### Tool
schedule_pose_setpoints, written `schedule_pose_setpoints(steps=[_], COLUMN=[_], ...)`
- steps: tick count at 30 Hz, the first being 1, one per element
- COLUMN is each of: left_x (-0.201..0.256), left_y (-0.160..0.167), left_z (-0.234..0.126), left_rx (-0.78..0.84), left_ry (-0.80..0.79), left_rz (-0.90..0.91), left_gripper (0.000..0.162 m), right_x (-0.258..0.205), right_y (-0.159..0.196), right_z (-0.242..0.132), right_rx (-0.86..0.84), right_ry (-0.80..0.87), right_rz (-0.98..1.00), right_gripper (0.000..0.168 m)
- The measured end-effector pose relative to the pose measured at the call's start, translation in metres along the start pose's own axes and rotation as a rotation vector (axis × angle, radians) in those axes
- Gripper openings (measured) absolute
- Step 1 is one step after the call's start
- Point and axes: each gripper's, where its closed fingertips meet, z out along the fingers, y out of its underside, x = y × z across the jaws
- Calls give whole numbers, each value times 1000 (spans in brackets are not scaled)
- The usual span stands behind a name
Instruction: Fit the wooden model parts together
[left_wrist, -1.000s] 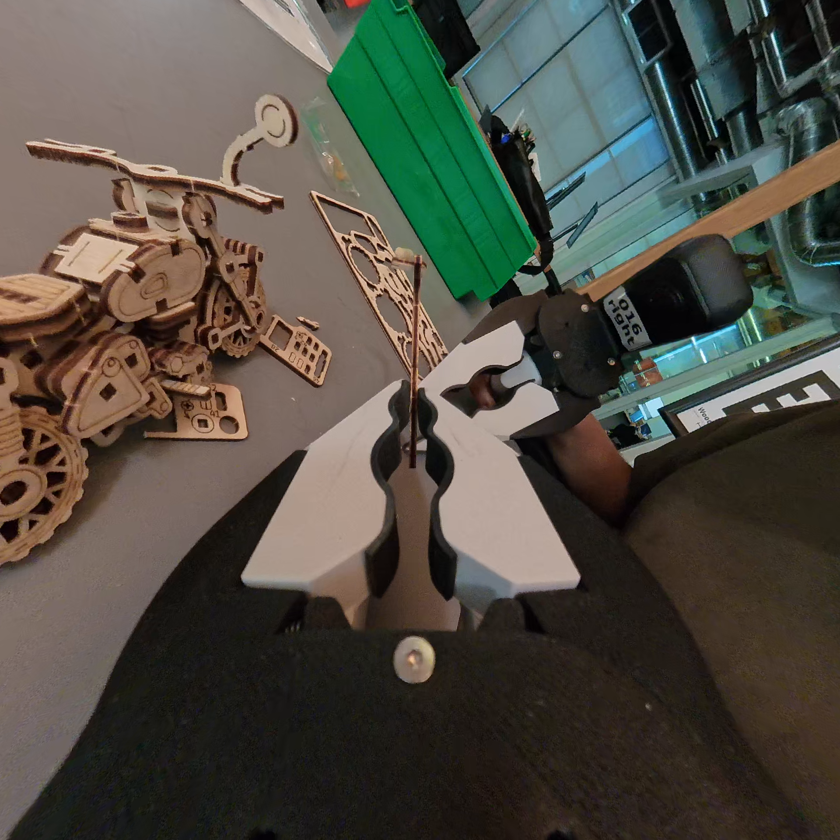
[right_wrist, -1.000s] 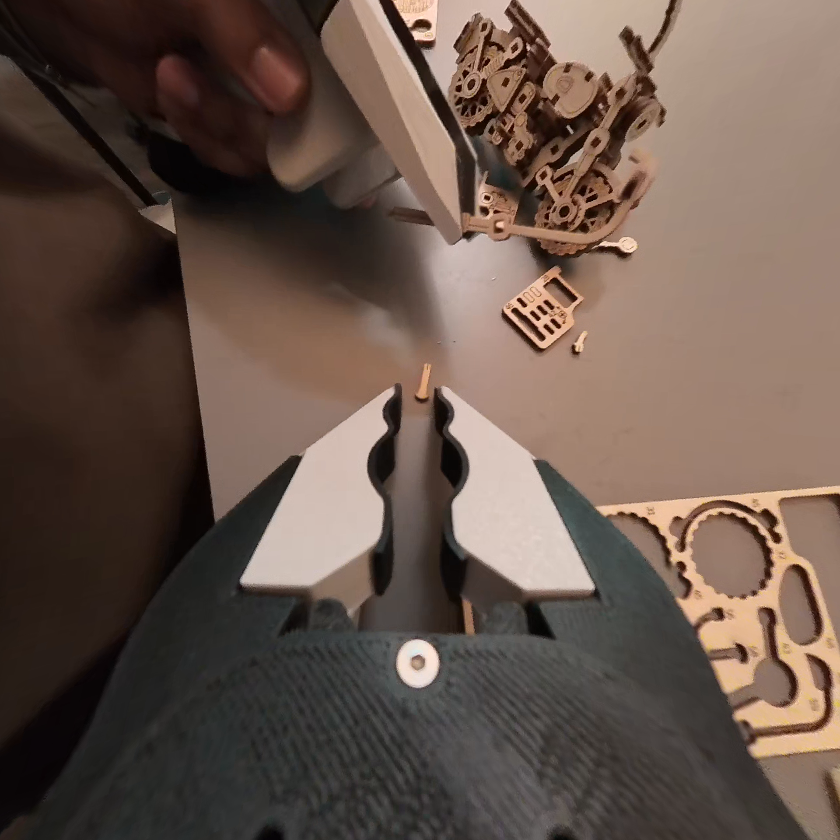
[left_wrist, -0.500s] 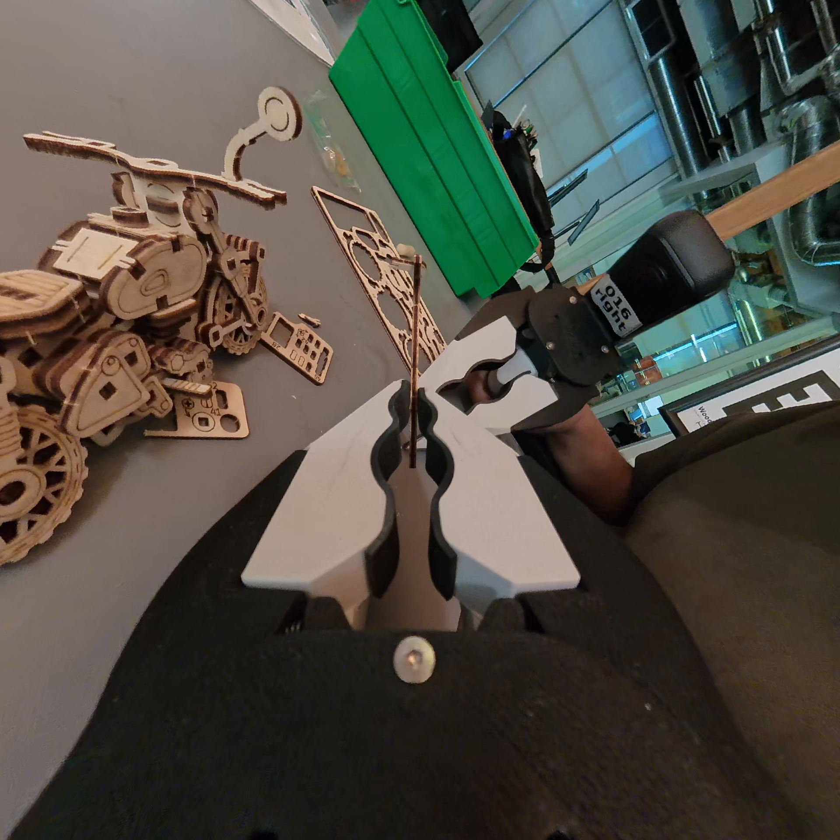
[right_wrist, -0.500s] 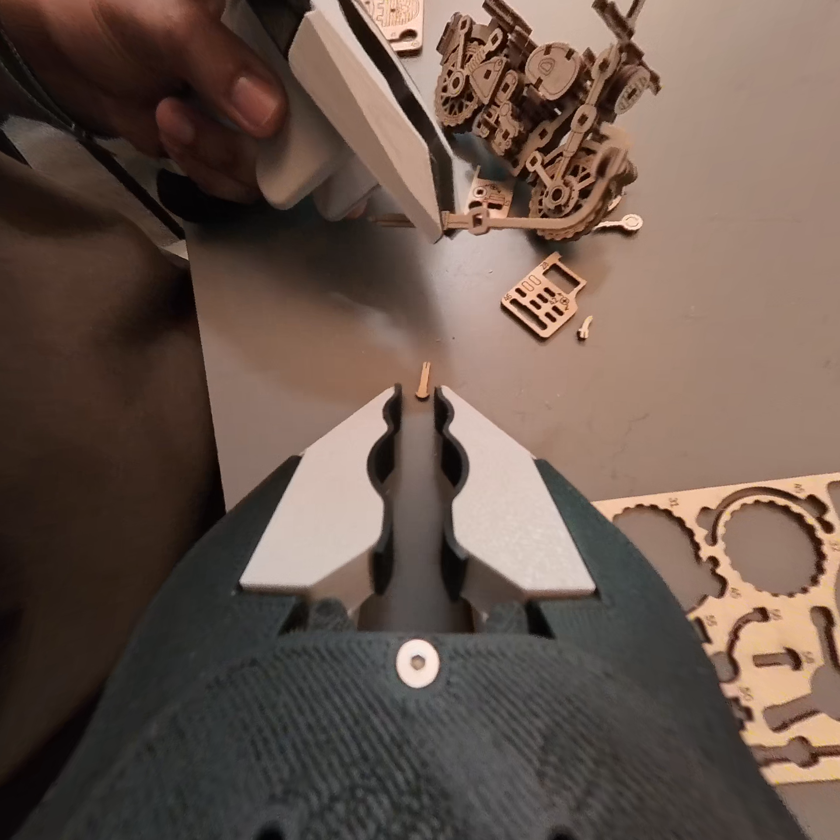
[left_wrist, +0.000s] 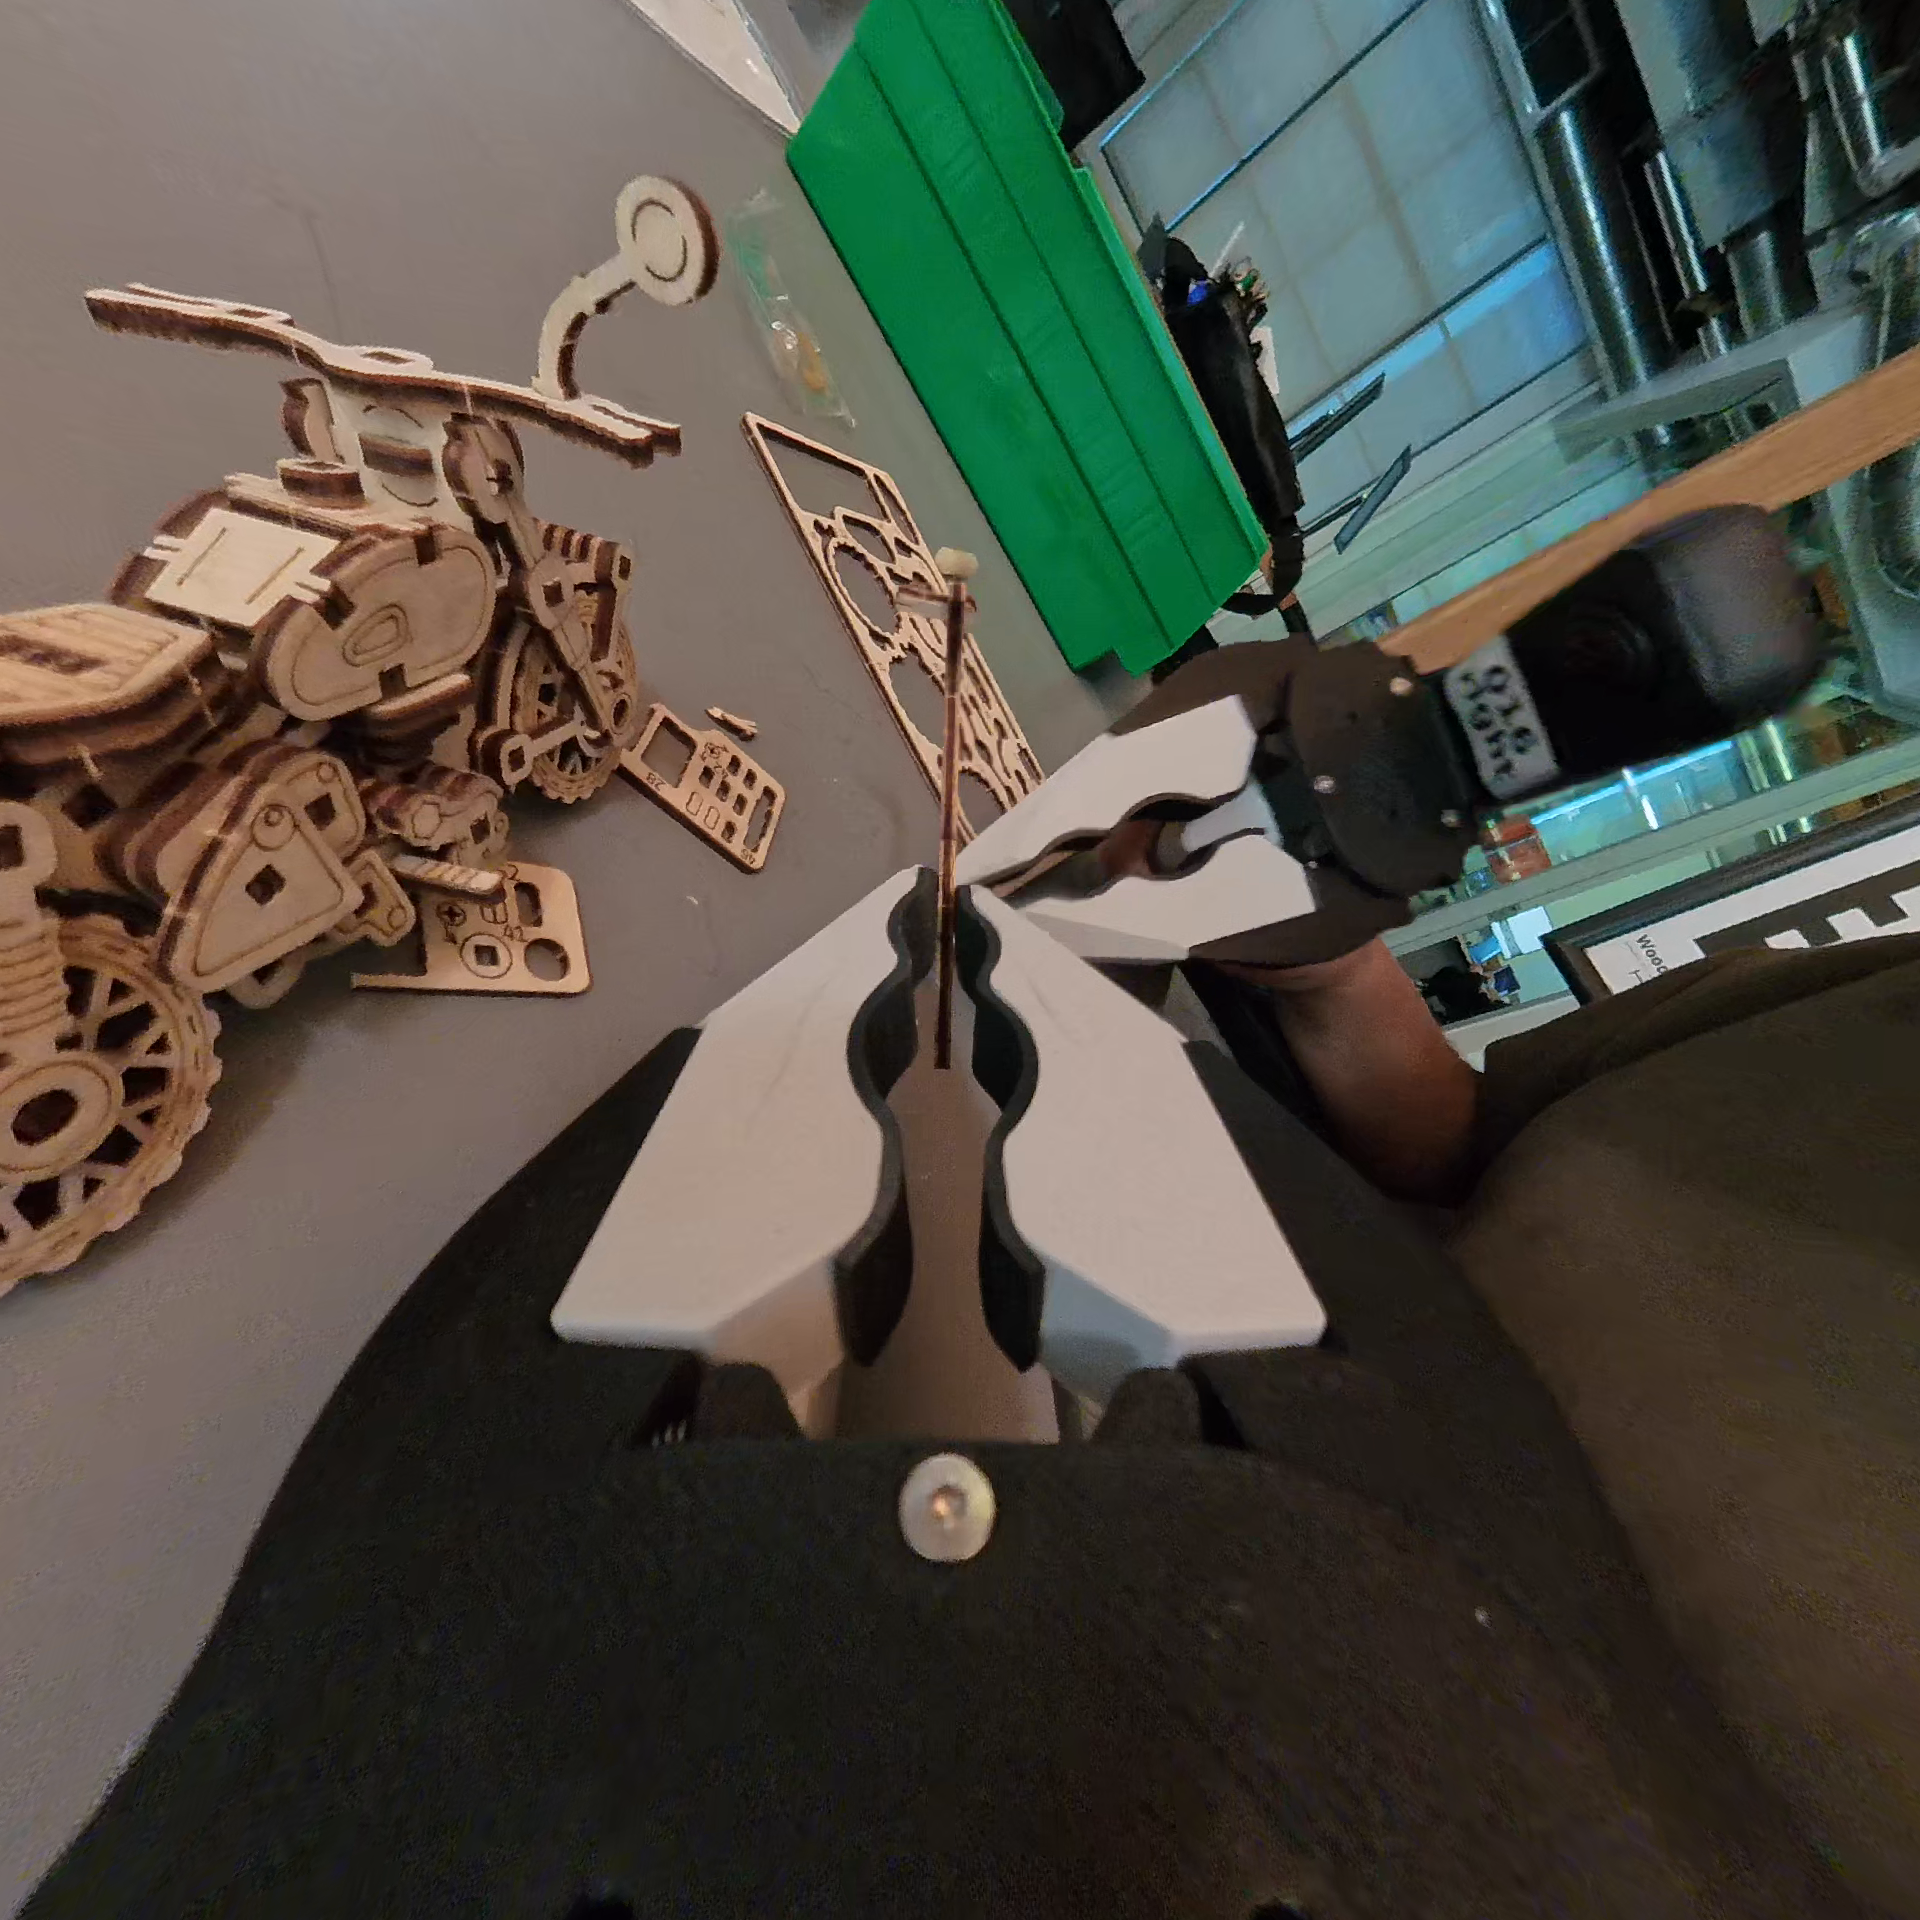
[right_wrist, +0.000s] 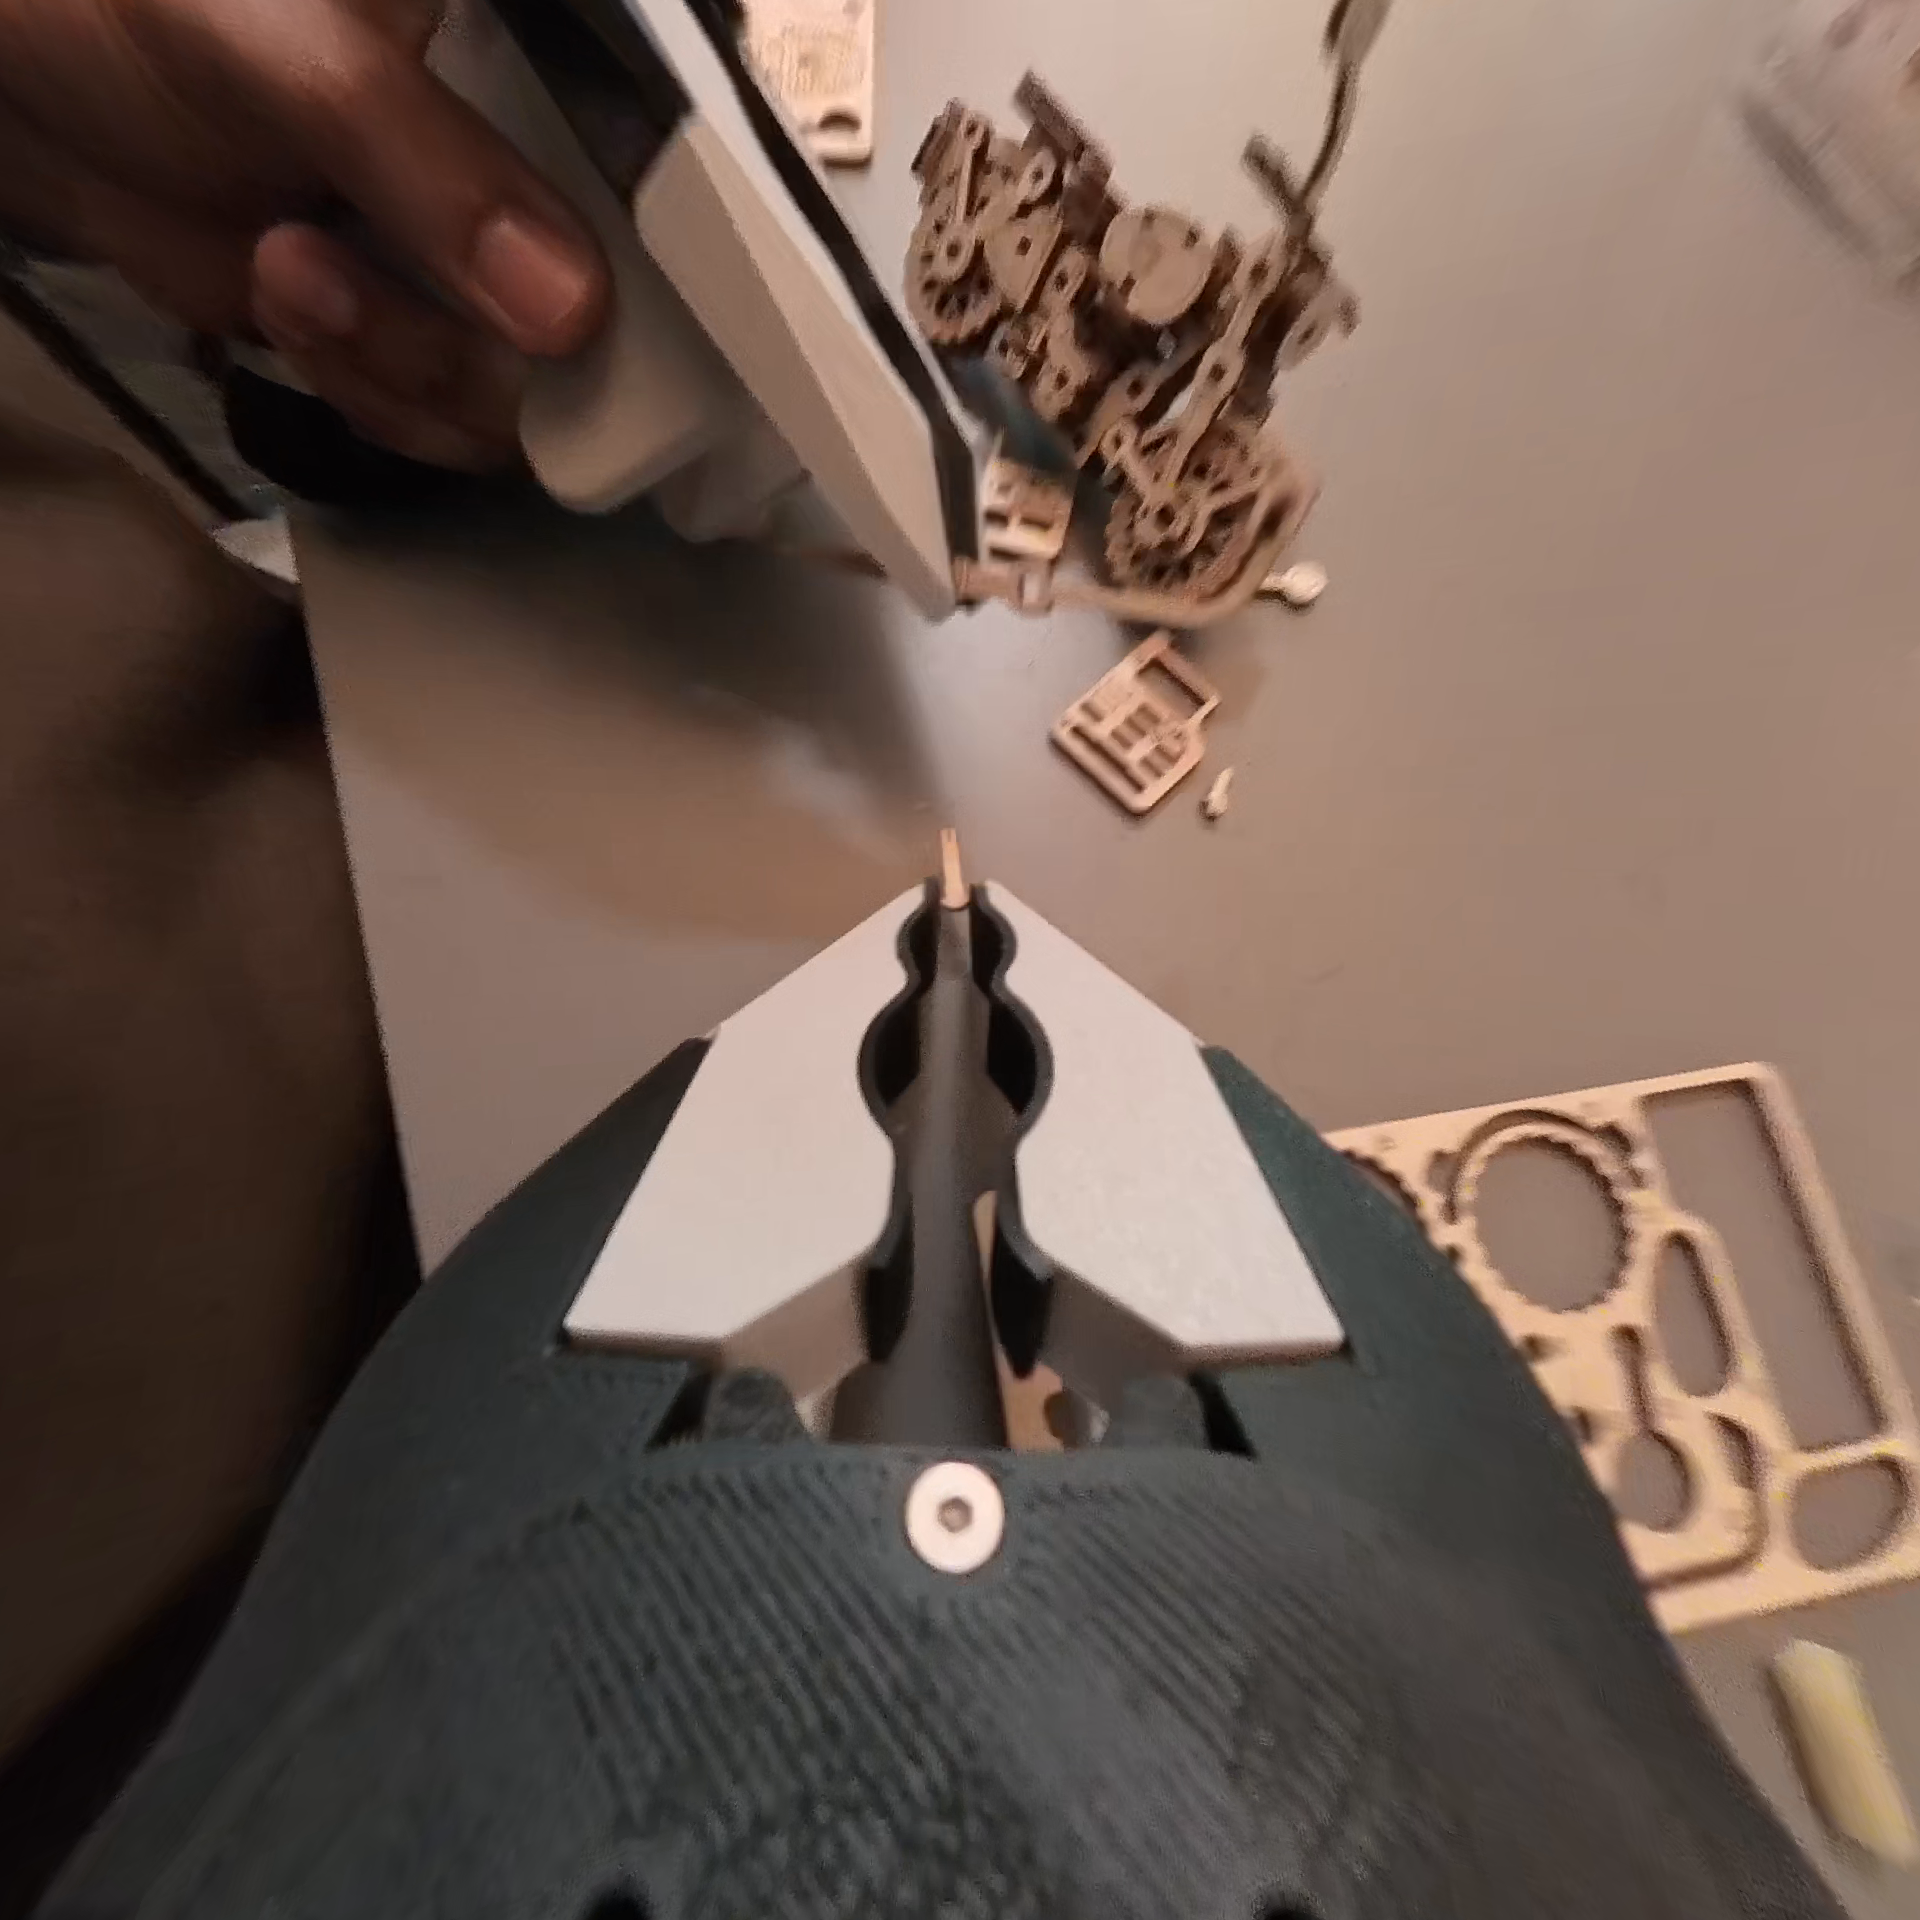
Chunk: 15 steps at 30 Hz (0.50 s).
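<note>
My left gripper (left_wrist: 943, 888) is shut on a thin flat wooden strip (left_wrist: 948, 769) seen edge-on, with a small knob at its far end. In the right wrist view the left gripper (right_wrist: 951, 587) holds this strip (right_wrist: 1132, 613) level, just in front of the wooden motorcycle model (right_wrist: 1122, 343). My right gripper (right_wrist: 951, 899) is shut on a small wooden pin (right_wrist: 949, 862) that sticks out past its tips, above the grey table. The right gripper also shows in the left wrist view (left_wrist: 1039, 878), just right of my left fingers. The model (left_wrist: 260, 727) stands at the left.
A cut-out wooden sheet (right_wrist: 1662, 1299) lies to the right, also in the left wrist view (left_wrist: 894, 613). A small gridded piece (right_wrist: 1132, 727) and a tiny peg (right_wrist: 1218, 795) lie near the model. A green crate (left_wrist: 1018, 312) stands behind. A hand (right_wrist: 364, 208) grips the left gripper.
My right gripper has shut on the small wooden pin that lay between its open tips. The left gripper has stayed shut on the strip and hardly moved.
</note>
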Motion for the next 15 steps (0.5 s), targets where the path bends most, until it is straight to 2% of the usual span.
schedule_pose_setpoints(steps=[1,5,15], left_x=[-1,-1,5], left_y=[1,3,6], left_z=[1,2,3], left_rx=[-5,-21,-23], left_ry=[-7,-20,17], left_rz=[3,22,-8], left_gripper=[0,0,0], right_x=[3,-3,-5], right_y=[-7,-28,-35], right_z=[-3,-9,-10], right_rx=[28,109,144], right_ry=[45,101,110], right_rz=[-41,-124,-127], right_gripper=[4,3,4])
